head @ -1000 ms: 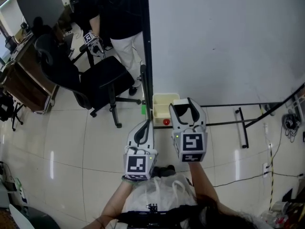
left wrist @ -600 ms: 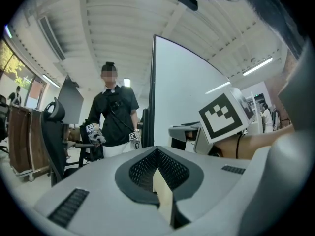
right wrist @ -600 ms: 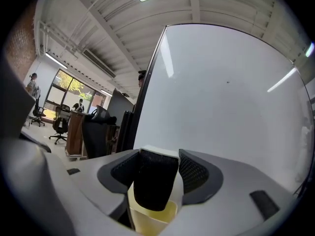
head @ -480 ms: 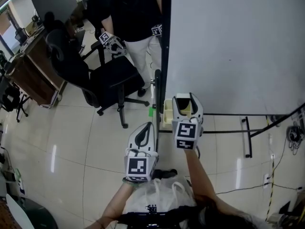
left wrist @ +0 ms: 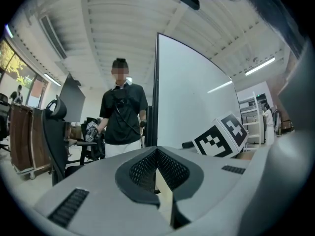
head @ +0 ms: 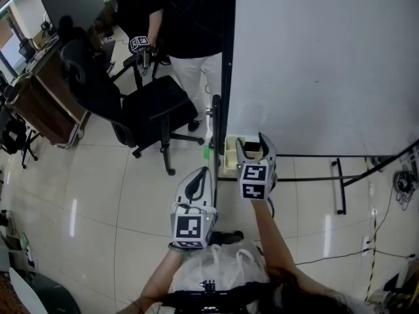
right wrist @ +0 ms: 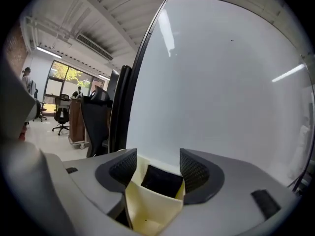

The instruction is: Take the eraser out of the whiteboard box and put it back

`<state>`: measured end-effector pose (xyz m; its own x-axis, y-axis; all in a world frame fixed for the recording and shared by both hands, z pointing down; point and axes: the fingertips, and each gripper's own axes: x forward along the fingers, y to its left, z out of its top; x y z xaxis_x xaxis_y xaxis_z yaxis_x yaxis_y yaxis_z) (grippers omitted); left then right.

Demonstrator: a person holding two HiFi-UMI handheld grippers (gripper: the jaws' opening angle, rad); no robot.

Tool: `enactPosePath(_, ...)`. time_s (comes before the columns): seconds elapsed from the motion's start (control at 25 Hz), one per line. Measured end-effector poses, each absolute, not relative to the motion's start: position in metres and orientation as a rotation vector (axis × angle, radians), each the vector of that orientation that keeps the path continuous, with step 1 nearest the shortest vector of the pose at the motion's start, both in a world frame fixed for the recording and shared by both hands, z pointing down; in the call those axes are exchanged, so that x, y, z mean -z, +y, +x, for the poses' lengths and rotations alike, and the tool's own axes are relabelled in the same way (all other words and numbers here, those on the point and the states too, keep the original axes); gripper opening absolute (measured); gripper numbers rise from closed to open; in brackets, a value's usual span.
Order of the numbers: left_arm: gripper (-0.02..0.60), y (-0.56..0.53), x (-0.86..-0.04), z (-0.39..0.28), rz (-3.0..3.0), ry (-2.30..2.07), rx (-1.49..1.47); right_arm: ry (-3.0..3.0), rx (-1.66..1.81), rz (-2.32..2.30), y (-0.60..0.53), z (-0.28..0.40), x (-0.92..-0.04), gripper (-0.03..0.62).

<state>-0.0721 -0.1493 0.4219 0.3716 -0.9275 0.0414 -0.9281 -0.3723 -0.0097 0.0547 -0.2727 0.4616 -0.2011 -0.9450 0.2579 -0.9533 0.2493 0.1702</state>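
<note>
When we examined the right gripper view, we found the right gripper (right wrist: pixel 156 163) released, its jaws spread wide and grasping nothing. Between the jaws stood the cream box (right wrist: pixel 147 208), and the dark eraser (right wrist: pixel 158 181) lay inside it, toward the box's far end. We could not tell whether either pad touched the box wall; neither pad touched the eraser.

From the head view, we recorded the box at the foot of the whiteboard (head: pixel 327 64), just beside the board's dark left edge, with the right gripper reaching over it from the near side.

We found the left gripper (head: pixel 200 175) clenched, its jaws pressed together with nothing between them. It was held near the person's body, to the left of the right gripper and apart from the box.

To the left of the whiteboard we noted a black office chair (head: pixel 141 110) on the tiled floor (head: pixel 98 188). A second person (head: pixel 190 25) in a dark top stood on its far side. A wooden desk (head: pixel 39 106) stood at the far left.
</note>
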Motion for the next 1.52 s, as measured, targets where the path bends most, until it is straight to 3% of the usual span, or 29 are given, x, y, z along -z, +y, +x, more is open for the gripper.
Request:
enactPosePath(0.32, 0.003, -0.149, -0.422, -0.060, 2.585, -1.710, -0.044, -2.302, 0.003, 1.768, -0.230, 0.061, -0.416, 0.307)
enactPosePath(0.64, 0.003, -0.148, -0.425, -0.035, 2.625, -1.619, -0.059, -2.288, -0.155, 1.750, -0.180, 0.075, -0.436, 0.298)
enactPosePath(1.52, 0.003, -0.147, -0.425, -0.029, 2.641, -1.614, -0.059, -2.308, -0.187, 1.733, -0.170, 0.071, -0.426, 0.273)
